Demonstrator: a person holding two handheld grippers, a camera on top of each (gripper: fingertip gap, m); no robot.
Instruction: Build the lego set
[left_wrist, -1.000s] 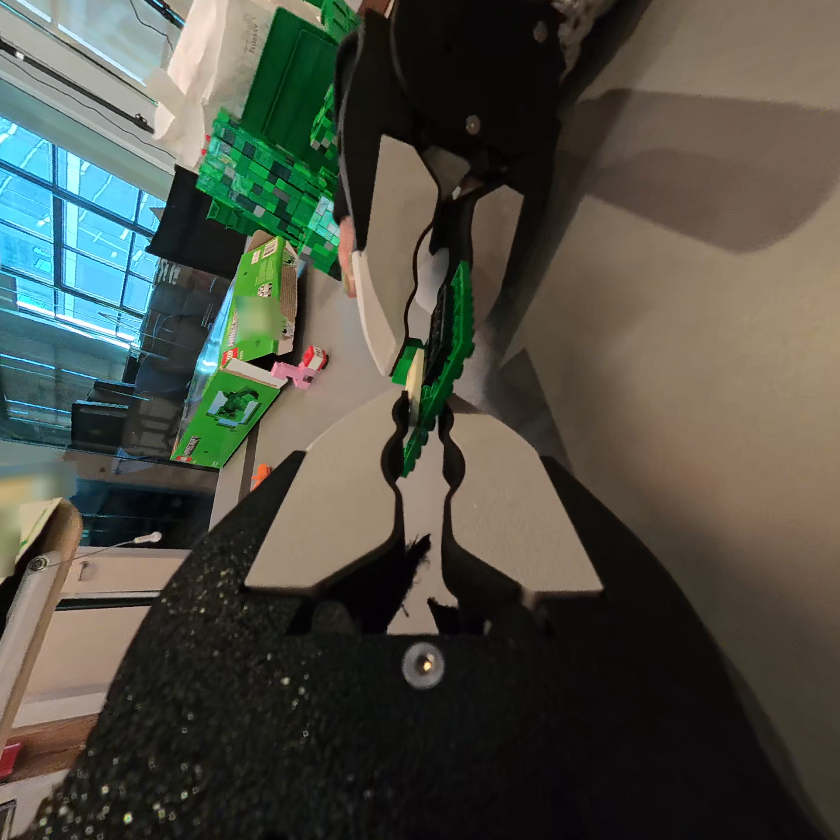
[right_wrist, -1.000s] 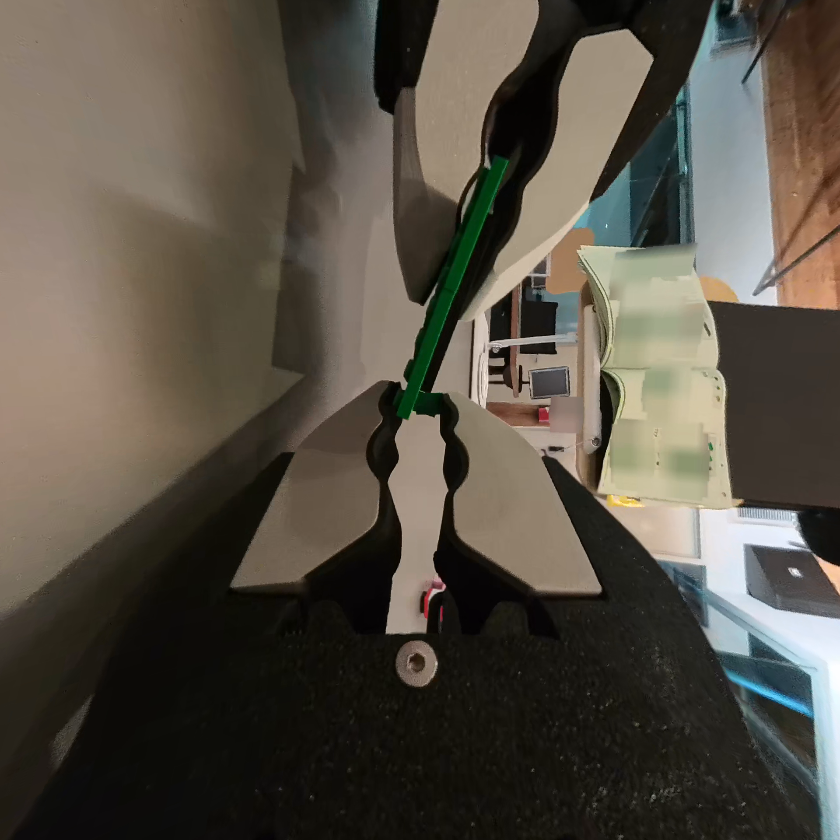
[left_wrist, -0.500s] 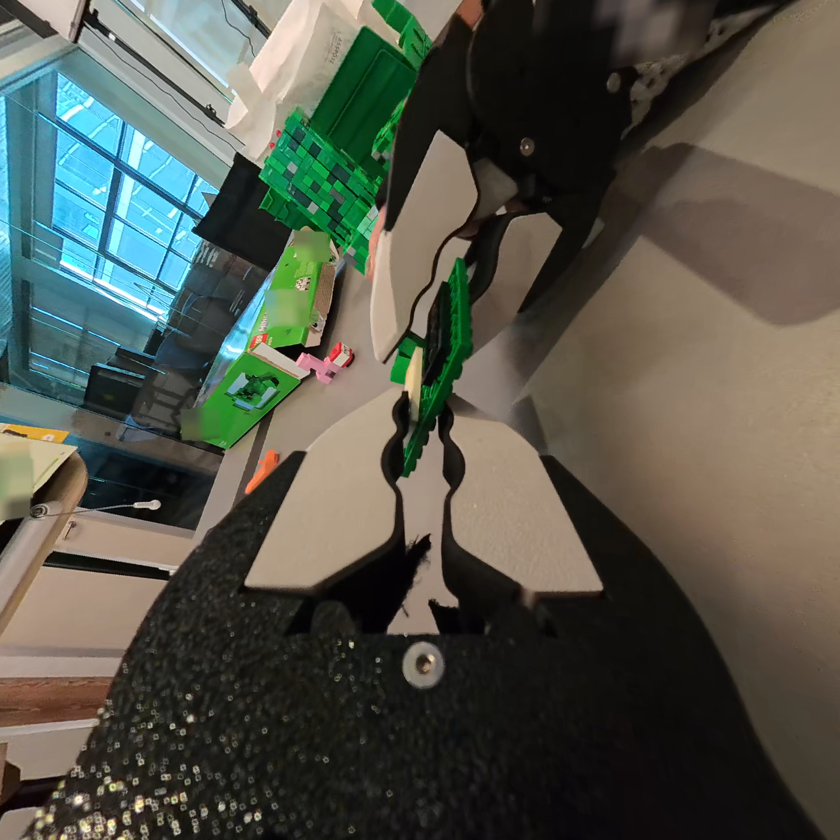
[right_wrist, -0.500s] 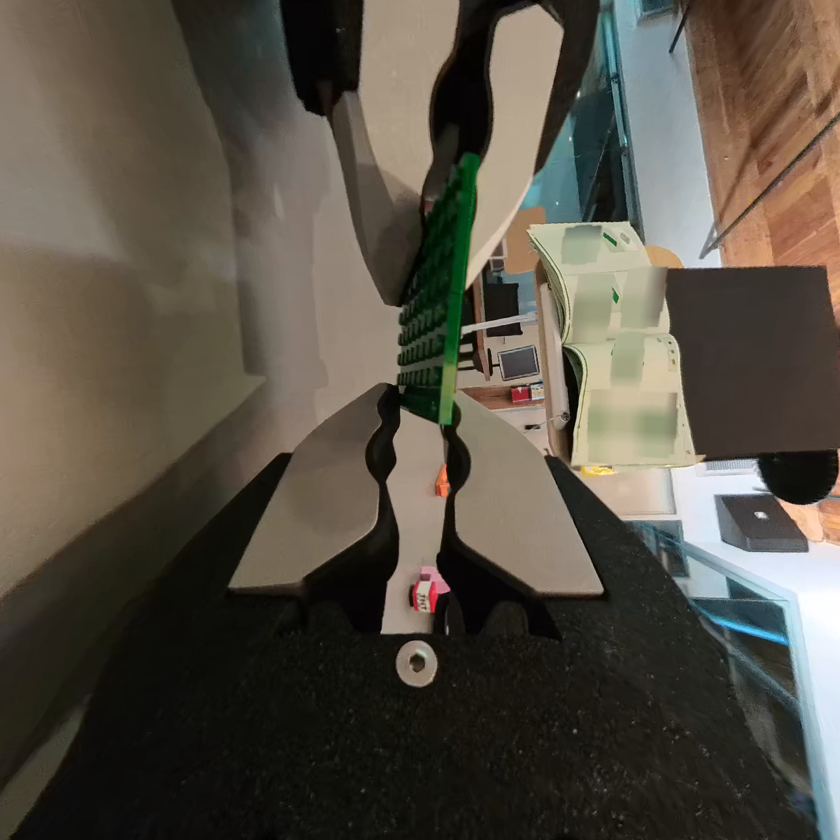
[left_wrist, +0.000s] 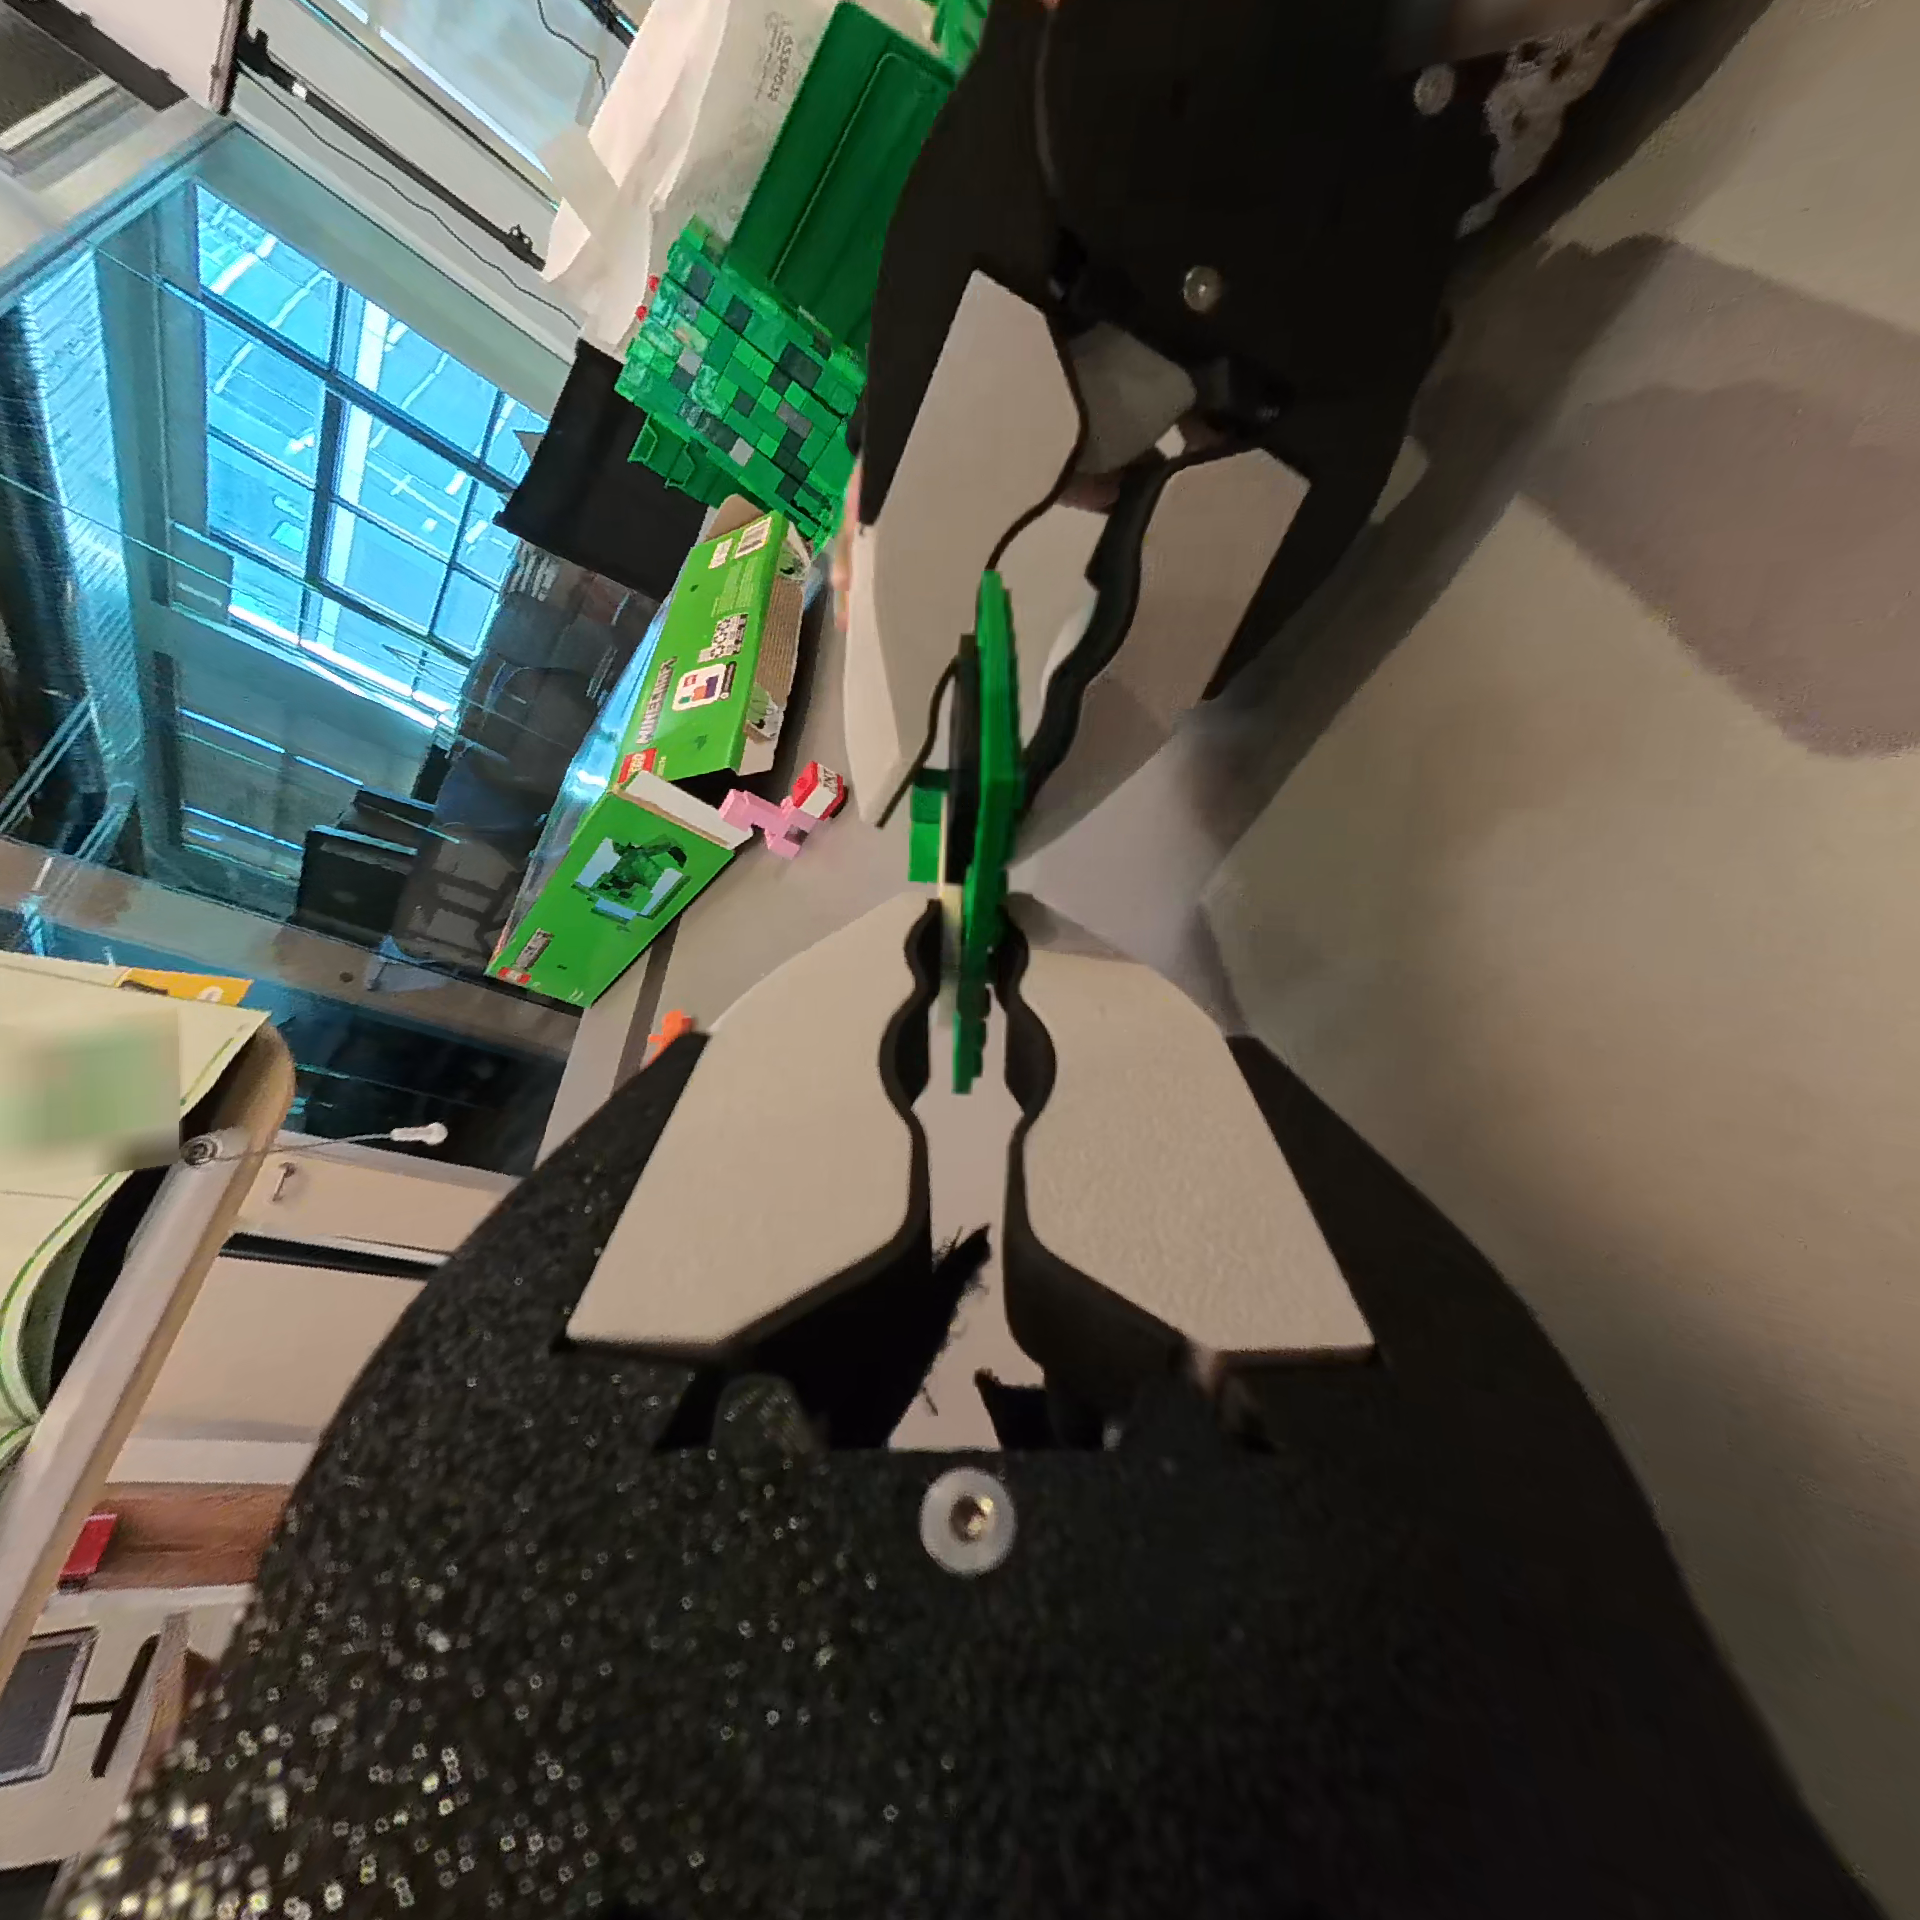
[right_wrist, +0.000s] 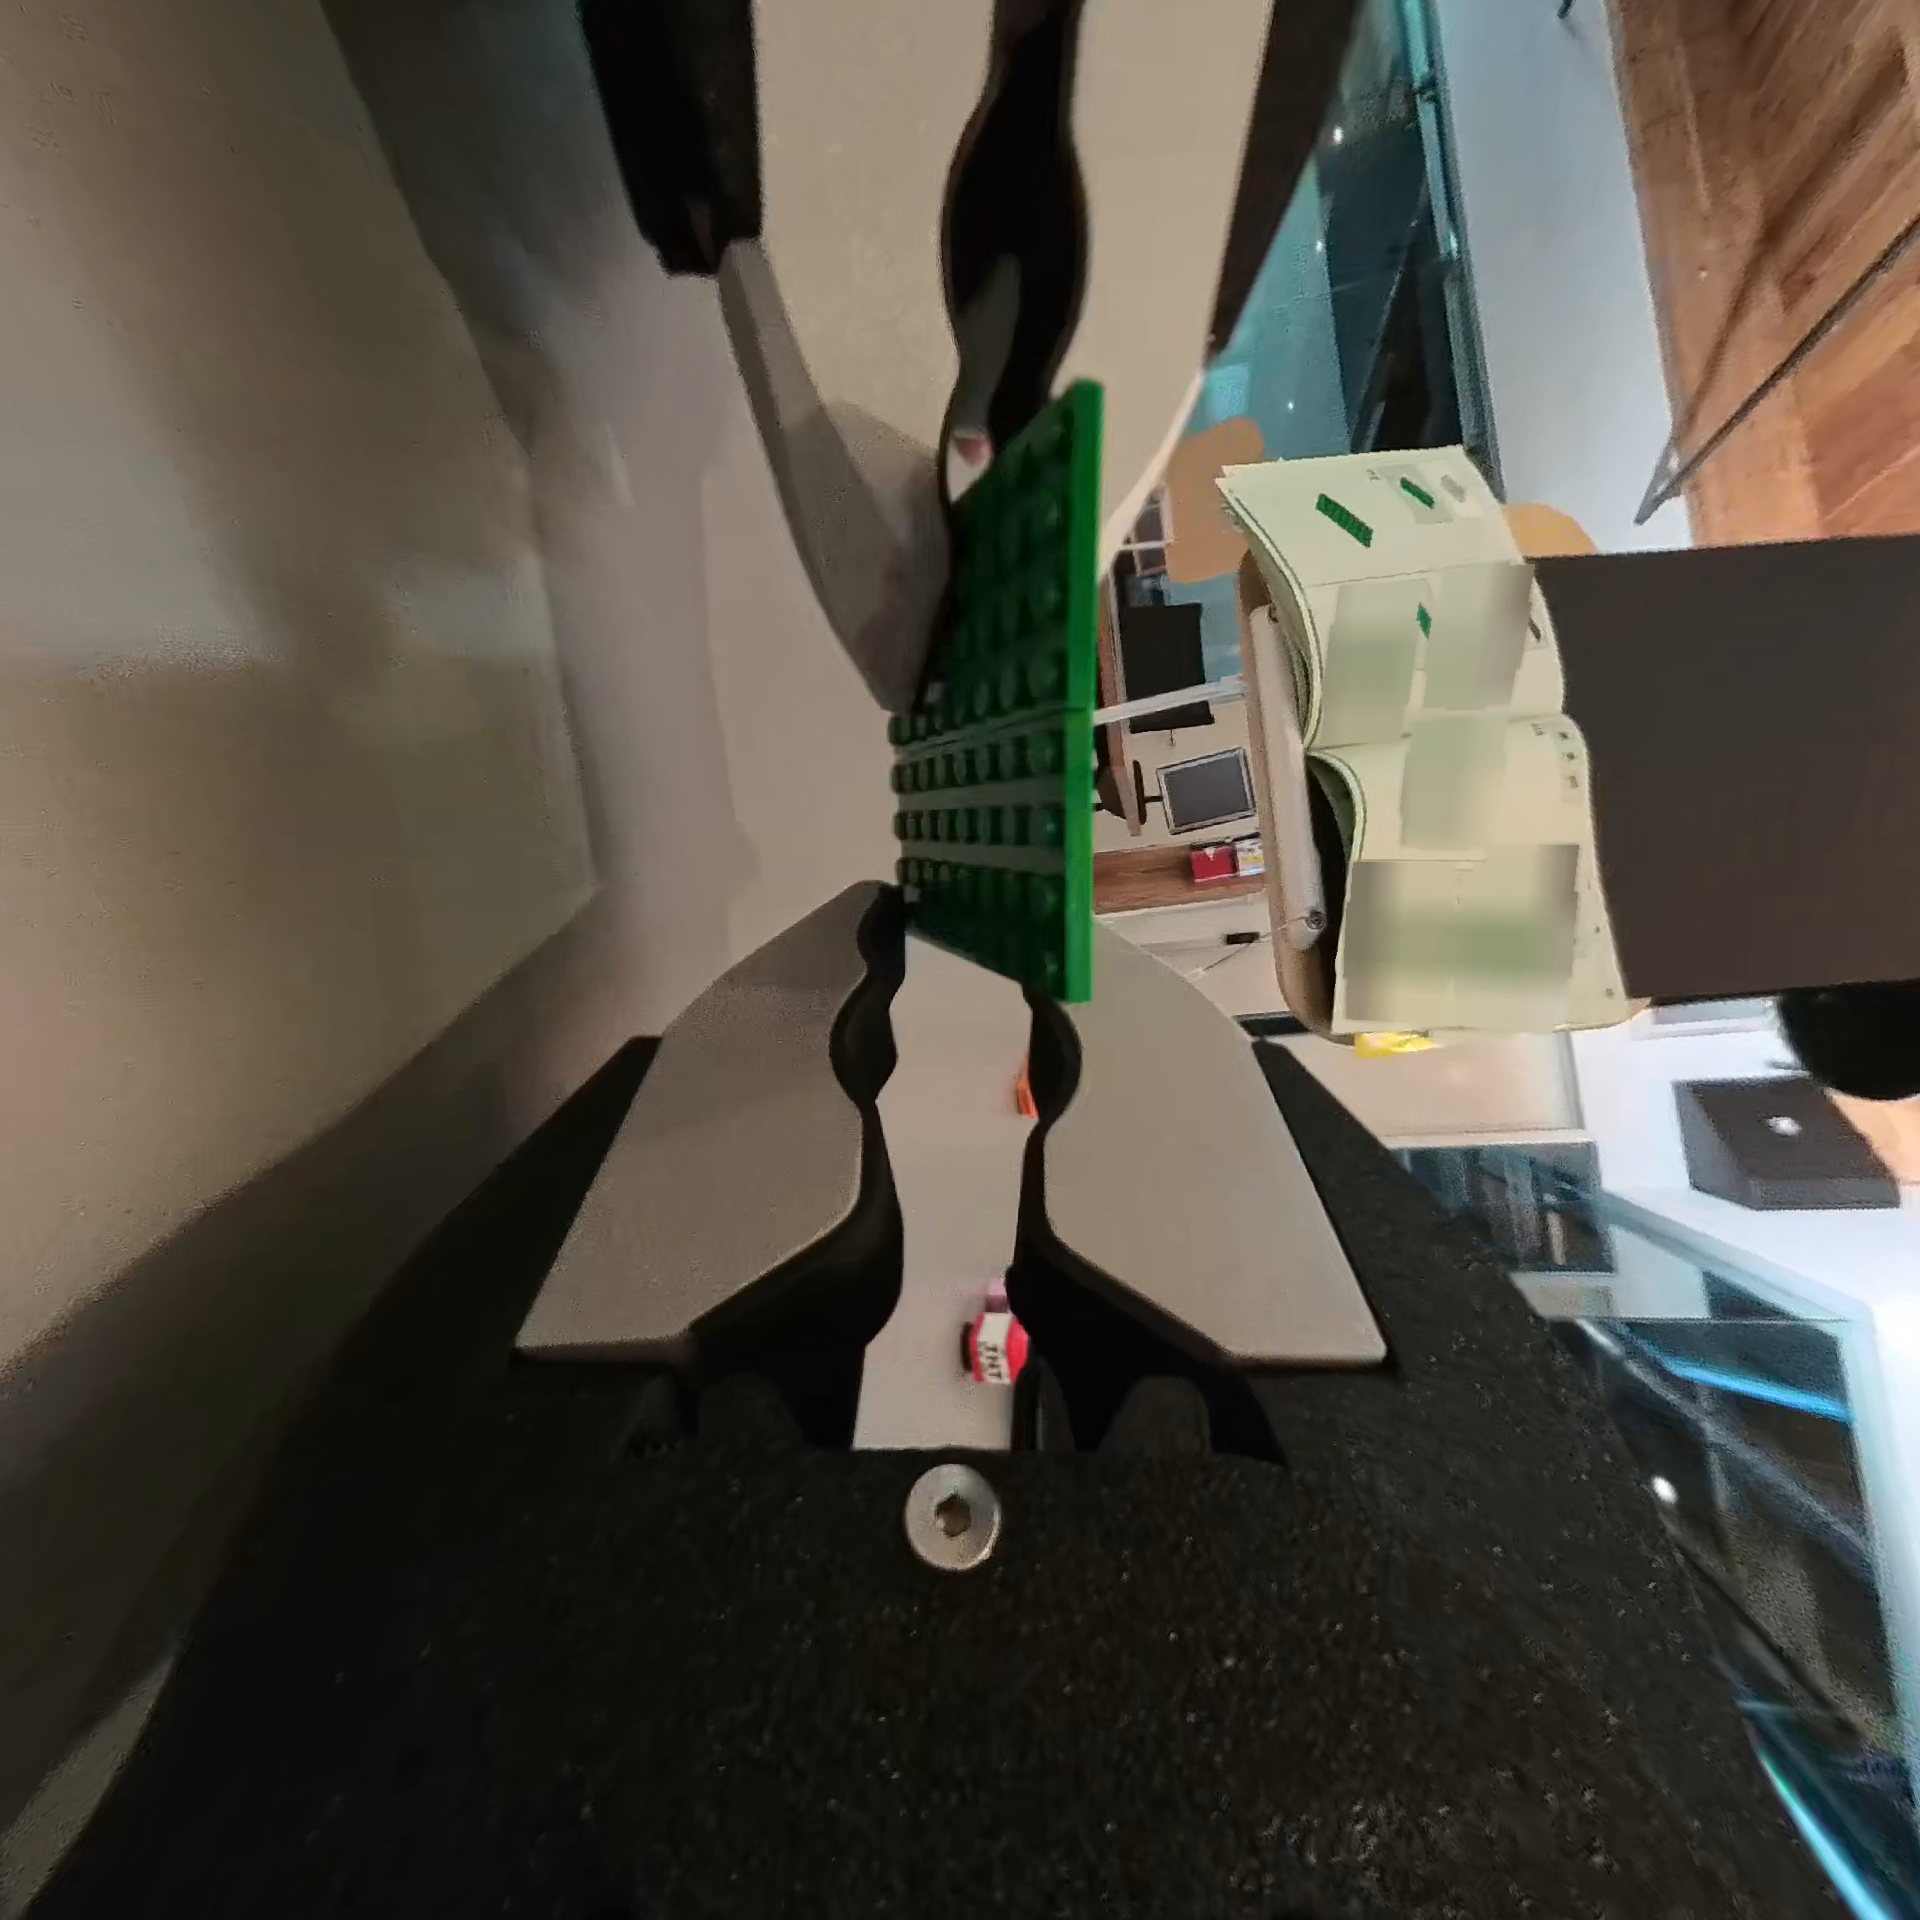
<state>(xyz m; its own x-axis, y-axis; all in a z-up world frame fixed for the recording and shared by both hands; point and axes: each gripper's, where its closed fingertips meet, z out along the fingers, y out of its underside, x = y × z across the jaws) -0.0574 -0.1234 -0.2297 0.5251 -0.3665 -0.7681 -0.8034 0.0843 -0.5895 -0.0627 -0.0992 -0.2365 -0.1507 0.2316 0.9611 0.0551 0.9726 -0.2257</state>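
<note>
A green Lego plate assembly (left_wrist: 992, 727) hangs in the air above the grey table (left_wrist: 1558, 935), held between my two grippers, which face each other. My left gripper (left_wrist: 968, 920) is shut on its near end. A small green brick (left_wrist: 925, 821) and a dark piece sit on one face of the plate. My right gripper (left_wrist: 961, 810) closes on the far end. In the right wrist view the plate (right_wrist: 1008, 727) shows its broad bumpy face, and its lower end sits between my right gripper's tips (right_wrist: 982, 925). The left gripper (right_wrist: 1013, 644) holds the upper end.
On the table lie two green boxes (left_wrist: 717, 665), a built green block model (left_wrist: 738, 384), a pink figure (left_wrist: 774, 821), a red brick (right_wrist: 992, 1351) and an orange piece (right_wrist: 1027, 1091). An open instruction booklet (right_wrist: 1455, 727) rests on a stand at the table's end.
The plate has turned relative to my right gripper: it was edge-on a second ago and now shows its broad face. Both grippers have stayed on it. The left gripper's hold looks unchanged.
</note>
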